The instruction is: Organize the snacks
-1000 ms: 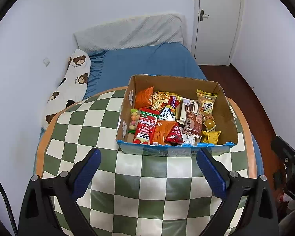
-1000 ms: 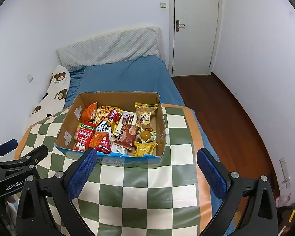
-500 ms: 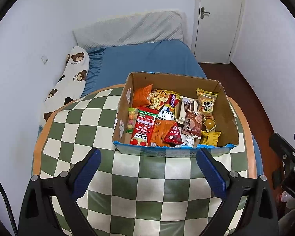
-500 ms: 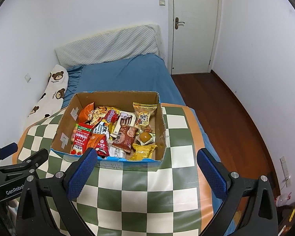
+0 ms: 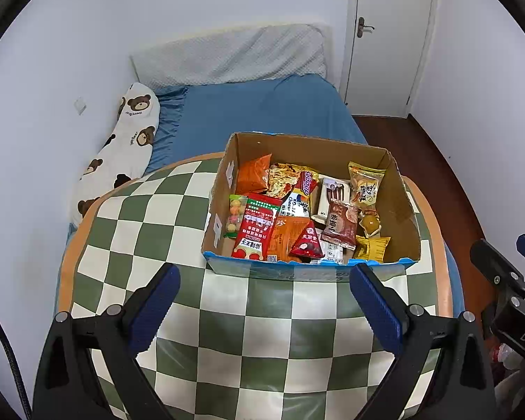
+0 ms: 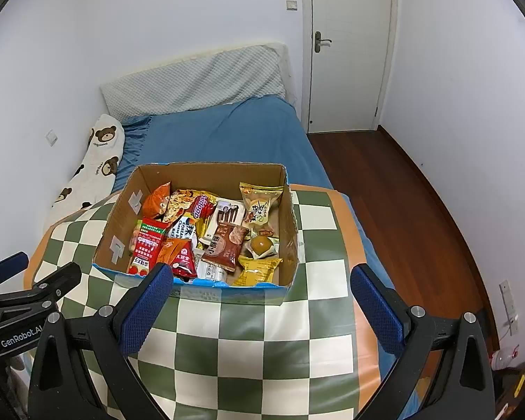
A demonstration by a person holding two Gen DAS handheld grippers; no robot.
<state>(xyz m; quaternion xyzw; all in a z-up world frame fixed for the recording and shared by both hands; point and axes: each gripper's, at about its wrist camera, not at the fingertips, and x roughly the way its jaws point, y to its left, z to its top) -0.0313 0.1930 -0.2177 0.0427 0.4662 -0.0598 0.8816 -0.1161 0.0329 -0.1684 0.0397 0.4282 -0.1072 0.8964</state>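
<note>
Two grippers up over the green-and-white checkered tablecloth (image 5: 227, 315), both spread wide with nothing between the blue pads. Left gripper (image 5: 262, 301) hanging just short of the near blue edge of the open brown cardboard box (image 5: 315, 148), box roughly centred ahead of it. Right gripper (image 6: 260, 302) also just short of that near edge, left pad overlapping the box's front corner in its own view, box (image 6: 206, 171) sitting a bit left of centre.

Box parked on the far half of the cloth, crammed with snack packets. Red-and-green rectangular pouch (image 5: 255, 229) at the front left, small red triangular packet (image 5: 308, 245) just right of it, brown foil packet (image 5: 341, 225) near the middle, yellow crinkly wrapper (image 5: 372, 246) in the front right corner. Orange chip bag (image 5: 253, 175) leaning in the back left, yellow-topped clear packet (image 5: 365, 185) back right.

Blue-sheeted bed (image 6: 227, 136) behind, bear-print pillow (image 6: 98, 164) along the wall, white door (image 6: 350, 49) beyond.
</note>
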